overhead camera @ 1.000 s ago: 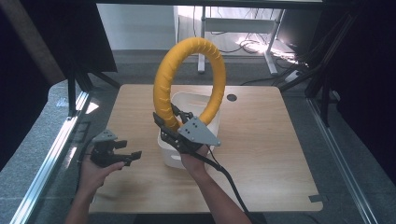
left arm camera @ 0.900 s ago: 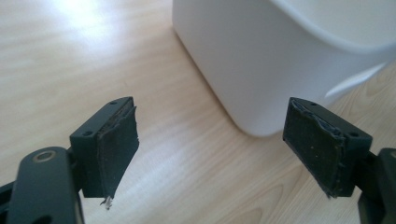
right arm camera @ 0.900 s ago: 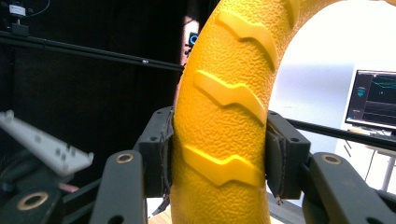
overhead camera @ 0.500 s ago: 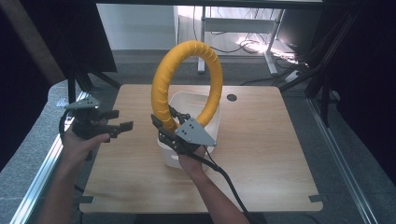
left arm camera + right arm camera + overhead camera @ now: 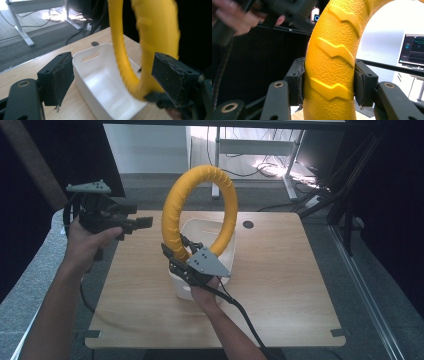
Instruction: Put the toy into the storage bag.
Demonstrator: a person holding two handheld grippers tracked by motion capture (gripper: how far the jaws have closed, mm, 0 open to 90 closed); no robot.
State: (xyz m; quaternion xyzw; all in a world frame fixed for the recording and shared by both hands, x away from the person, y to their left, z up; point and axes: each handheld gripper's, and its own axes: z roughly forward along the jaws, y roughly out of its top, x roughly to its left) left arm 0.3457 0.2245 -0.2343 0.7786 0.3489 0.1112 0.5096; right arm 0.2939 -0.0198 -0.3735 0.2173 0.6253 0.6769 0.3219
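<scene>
**Left gripper climbing toward ring**

The left gripper (image 5: 131, 220), jaws open and empty, is rising to ten o'clock. The right gripper (image 5: 329, 82) is clamping the yellow ring (image 5: 197, 210) upright over the white bin (image 5: 227, 252), between its jaws.

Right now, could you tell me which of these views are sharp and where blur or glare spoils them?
High view: mostly sharp, with glare on the floor behind the table. Left gripper view: the yellow ring is smeared and soft, while the white bin reads more clearly. Right gripper view: the ring's tread is crisp between the jaws; the hand at top left is blurred, the background overexposed.
</scene>
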